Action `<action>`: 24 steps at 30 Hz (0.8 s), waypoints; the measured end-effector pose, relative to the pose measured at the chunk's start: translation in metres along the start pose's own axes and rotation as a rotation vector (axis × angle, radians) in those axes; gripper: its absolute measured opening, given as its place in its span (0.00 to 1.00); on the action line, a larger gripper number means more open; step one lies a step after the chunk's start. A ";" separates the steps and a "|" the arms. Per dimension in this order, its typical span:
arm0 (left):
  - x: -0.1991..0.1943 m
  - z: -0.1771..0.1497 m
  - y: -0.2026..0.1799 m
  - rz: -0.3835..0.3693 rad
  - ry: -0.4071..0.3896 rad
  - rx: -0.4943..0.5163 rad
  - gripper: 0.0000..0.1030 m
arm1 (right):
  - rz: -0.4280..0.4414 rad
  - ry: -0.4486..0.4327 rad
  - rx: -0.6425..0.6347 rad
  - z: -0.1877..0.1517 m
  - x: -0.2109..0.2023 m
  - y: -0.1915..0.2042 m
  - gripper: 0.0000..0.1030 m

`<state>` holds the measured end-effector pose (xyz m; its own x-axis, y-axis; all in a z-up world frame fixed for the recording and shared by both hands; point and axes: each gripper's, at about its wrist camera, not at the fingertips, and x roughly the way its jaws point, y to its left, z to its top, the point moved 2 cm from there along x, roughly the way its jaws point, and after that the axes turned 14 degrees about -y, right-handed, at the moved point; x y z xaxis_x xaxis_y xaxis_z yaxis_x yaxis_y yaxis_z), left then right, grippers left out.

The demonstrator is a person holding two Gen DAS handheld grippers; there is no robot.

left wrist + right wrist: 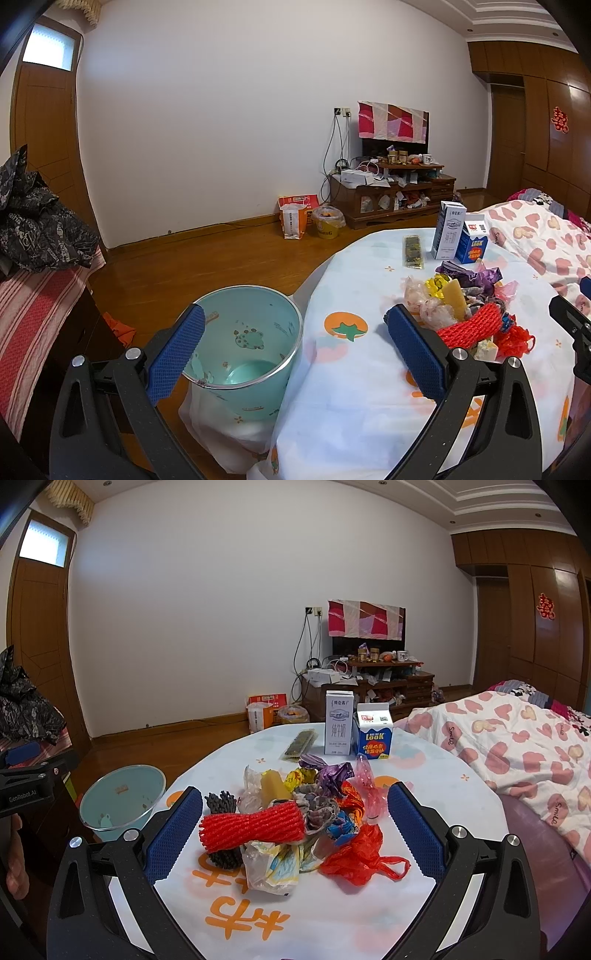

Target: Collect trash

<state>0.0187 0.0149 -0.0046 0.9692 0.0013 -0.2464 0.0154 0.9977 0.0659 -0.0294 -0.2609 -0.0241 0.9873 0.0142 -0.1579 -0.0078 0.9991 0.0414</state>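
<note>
- round table under a smooth white cloth printed with orange fruit shapes; a bed with a pink heart quilt just beside its right edge.
- mint-green bin, a glossy cylinder with cartoon prints and a clear rim, stands upright on the wood floor just beside the table's left edge, mouth up.
- left gripper hangs over the bin and table edge, its blue knurled pads spread wide, holding nothing.
- right gripper has its pads wide apart on either side of the trash pile, not touching it.
- trash pile sits mid-table: crinkled foil wrappers, a thin red plastic bag, clear film.
- red foam net sleeve, ribbed and tube-shaped, lies on top, long axis left to right.
- two upright cartons, white and blue, behind the pile.
</note>
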 end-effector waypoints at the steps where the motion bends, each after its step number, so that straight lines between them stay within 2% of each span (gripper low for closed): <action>1: 0.000 0.000 0.000 0.000 0.000 0.000 0.94 | 0.000 0.001 0.000 0.000 0.000 0.000 0.96; 24: 0.001 -0.001 0.007 0.003 0.004 0.000 0.94 | -0.003 0.004 0.002 -0.003 -0.001 0.003 0.96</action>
<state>0.0199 0.0217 -0.0058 0.9682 0.0046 -0.2500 0.0124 0.9977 0.0665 -0.0305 -0.2579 -0.0272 0.9867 0.0118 -0.1623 -0.0049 0.9991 0.0428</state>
